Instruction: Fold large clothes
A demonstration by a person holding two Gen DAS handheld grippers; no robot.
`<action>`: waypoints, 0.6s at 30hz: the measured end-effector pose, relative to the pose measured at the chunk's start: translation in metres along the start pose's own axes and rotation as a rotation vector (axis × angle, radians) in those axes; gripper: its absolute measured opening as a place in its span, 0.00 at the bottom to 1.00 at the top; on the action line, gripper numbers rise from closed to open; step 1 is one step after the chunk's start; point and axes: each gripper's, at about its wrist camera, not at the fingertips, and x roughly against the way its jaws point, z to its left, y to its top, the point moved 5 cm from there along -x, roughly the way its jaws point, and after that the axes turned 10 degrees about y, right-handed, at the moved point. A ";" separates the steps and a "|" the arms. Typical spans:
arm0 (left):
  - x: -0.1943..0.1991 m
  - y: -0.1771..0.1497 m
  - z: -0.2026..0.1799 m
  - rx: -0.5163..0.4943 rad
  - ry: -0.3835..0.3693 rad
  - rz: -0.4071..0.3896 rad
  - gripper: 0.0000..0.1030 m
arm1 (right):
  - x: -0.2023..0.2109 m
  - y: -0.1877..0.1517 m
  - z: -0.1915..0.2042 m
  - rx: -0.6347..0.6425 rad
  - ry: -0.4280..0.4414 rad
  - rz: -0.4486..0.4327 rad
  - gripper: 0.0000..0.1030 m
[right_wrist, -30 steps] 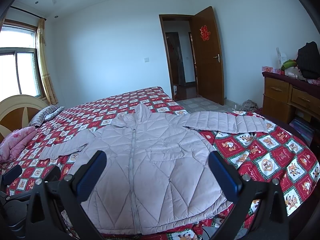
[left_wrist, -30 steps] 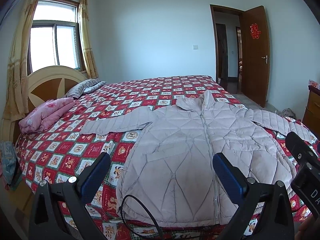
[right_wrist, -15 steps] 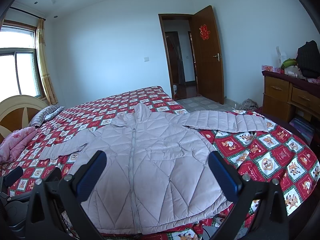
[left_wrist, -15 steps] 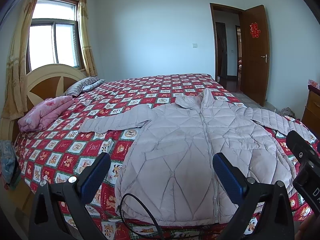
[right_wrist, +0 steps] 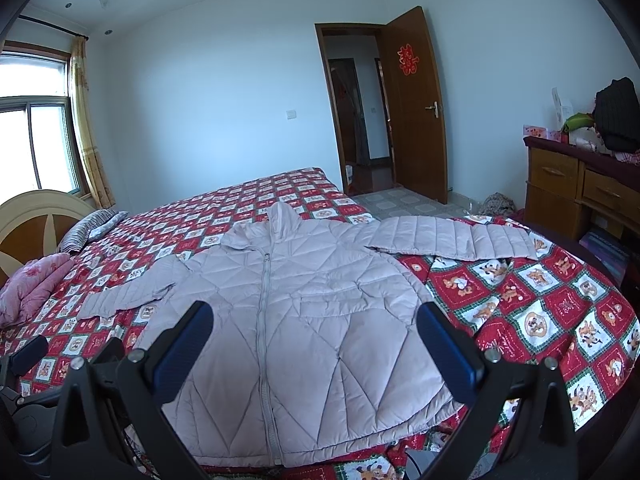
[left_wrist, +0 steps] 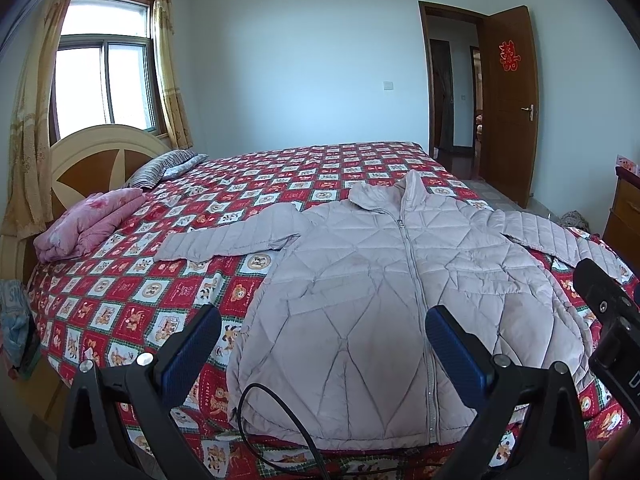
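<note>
While the jacket (left_wrist: 372,292) lies flat, zipped, sleeves spread, along the bed's (left_wrist: 132,304) near edge, left gripper (left_wrist: 320,344) and right gripper (right_wrist: 316,336) hover above its hem, jaws wide, holding nothing.

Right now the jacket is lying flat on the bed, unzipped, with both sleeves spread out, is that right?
Not quite: the jacket is zipped up to the collar, not unzipped, as the right wrist view shows. The rest holds: it lies flat on the bed with both sleeves spread out.
</note>
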 end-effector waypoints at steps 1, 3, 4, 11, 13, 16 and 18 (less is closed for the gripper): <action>-0.001 0.001 0.001 -0.001 0.000 0.002 0.99 | 0.000 -0.001 0.000 -0.002 -0.001 0.003 1.00; -0.002 0.001 0.000 -0.001 -0.002 0.006 0.99 | -0.001 -0.001 0.000 -0.005 -0.001 0.009 1.00; -0.002 0.000 0.001 -0.002 -0.002 0.008 0.99 | -0.001 -0.001 0.000 -0.005 -0.001 0.012 1.00; -0.018 0.000 -0.003 -0.001 -0.055 0.058 0.99 | -0.013 0.006 -0.011 -0.008 -0.026 0.038 1.00; -0.029 -0.001 -0.006 -0.005 -0.080 0.087 0.99 | -0.020 0.006 -0.018 -0.004 -0.064 0.046 1.00; -0.044 0.002 -0.011 -0.006 -0.079 0.087 0.99 | -0.028 0.008 -0.031 -0.004 -0.103 0.049 1.00; -0.053 0.004 -0.017 -0.014 -0.082 0.088 0.99 | -0.035 0.011 -0.038 0.007 -0.132 0.052 1.00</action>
